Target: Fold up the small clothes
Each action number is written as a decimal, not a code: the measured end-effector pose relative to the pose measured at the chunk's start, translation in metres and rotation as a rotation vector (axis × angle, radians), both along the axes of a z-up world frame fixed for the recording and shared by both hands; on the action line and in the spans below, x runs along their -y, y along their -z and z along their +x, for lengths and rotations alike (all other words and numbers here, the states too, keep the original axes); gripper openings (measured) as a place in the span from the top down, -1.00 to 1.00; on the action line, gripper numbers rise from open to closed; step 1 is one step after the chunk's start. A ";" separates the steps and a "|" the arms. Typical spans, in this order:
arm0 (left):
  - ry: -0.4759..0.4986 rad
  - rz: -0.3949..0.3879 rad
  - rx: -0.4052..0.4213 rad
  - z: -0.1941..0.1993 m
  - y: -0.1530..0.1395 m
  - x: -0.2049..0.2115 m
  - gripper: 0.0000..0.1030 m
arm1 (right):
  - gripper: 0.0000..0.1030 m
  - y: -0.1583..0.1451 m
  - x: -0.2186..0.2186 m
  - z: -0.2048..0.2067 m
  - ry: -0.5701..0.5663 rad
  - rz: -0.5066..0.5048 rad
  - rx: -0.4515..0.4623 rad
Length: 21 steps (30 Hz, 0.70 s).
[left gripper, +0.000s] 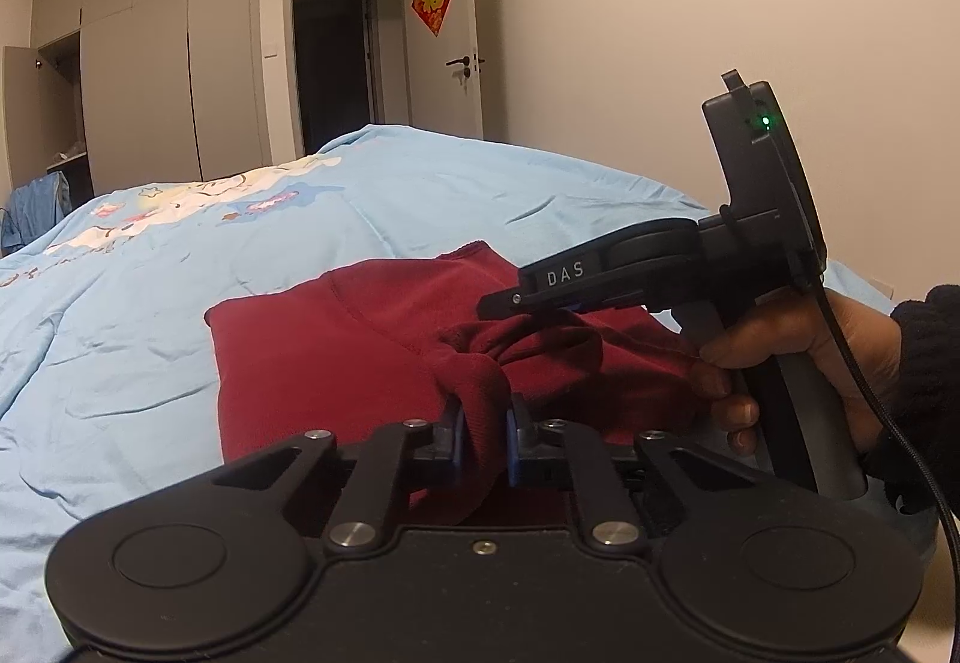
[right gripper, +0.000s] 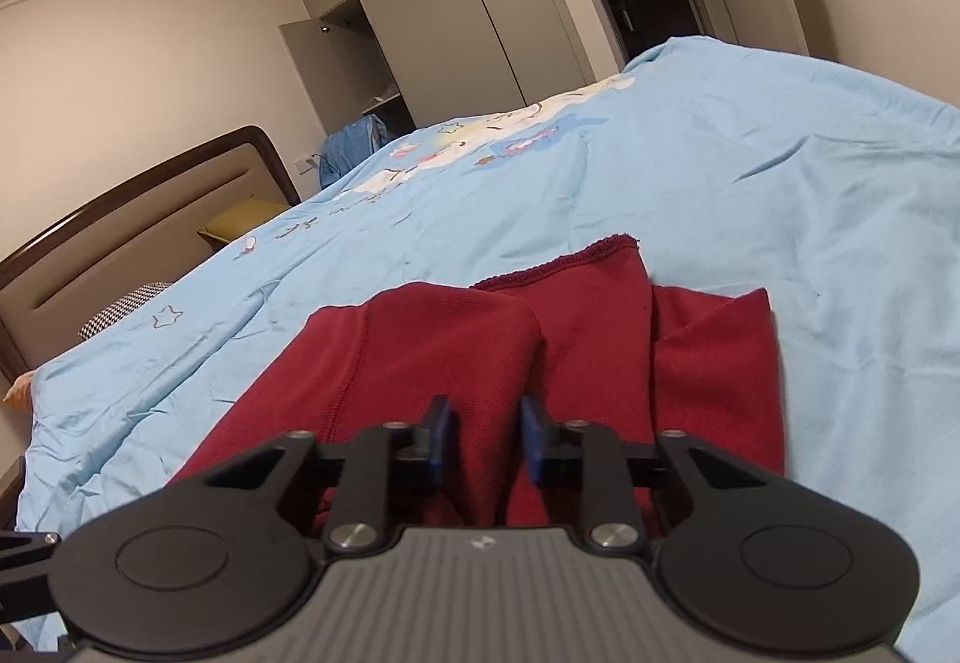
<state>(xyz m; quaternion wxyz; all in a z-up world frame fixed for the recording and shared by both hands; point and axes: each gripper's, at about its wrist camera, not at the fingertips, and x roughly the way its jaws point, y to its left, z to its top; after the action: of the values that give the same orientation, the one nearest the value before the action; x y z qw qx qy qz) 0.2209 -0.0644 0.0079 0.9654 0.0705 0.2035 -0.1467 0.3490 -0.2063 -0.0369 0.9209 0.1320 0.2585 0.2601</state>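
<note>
A dark red knitted garment point(left gripper: 324, 357) lies partly folded on the light blue quilt point(left gripper: 180, 255). My left gripper point(left gripper: 486, 444) is shut on a bunched fold of it at the near edge; red cloth fills the gap between the blue pads point(left gripper: 459, 438). A hand point(left gripper: 780, 339) holds my right gripper point(left gripper: 510, 303) just above the garment's right side, with cloth gathered up to its tip. In the right wrist view, my right gripper point(right gripper: 487, 441) has a thick fold of the red garment point(right gripper: 432, 339) between its blue pads point(right gripper: 441, 438). A ribbed hem point(right gripper: 558, 258) shows at the far edge.
The blue quilt point(right gripper: 750, 195) with a cartoon print point(right gripper: 480, 147) covers the whole bed. A brown headboard point(right gripper: 120, 219) and a yellow pillow point(right gripper: 240, 222) are at the left. Grey wardrobes point(left gripper: 150, 63), a dark doorway point(left gripper: 336, 63) and an open door point(left gripper: 444, 39) stand beyond the bed.
</note>
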 end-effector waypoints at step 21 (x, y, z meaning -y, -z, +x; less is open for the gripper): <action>0.160 -0.008 0.056 0.016 -0.006 0.048 0.81 | 0.85 -0.026 0.057 -0.030 0.183 -0.009 0.191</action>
<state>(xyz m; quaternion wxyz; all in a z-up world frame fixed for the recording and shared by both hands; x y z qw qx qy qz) 0.2372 -0.1127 0.0143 0.9562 0.0868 0.1696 -0.2224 0.3189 -0.2629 -0.0105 0.9619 0.1255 0.1575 0.1852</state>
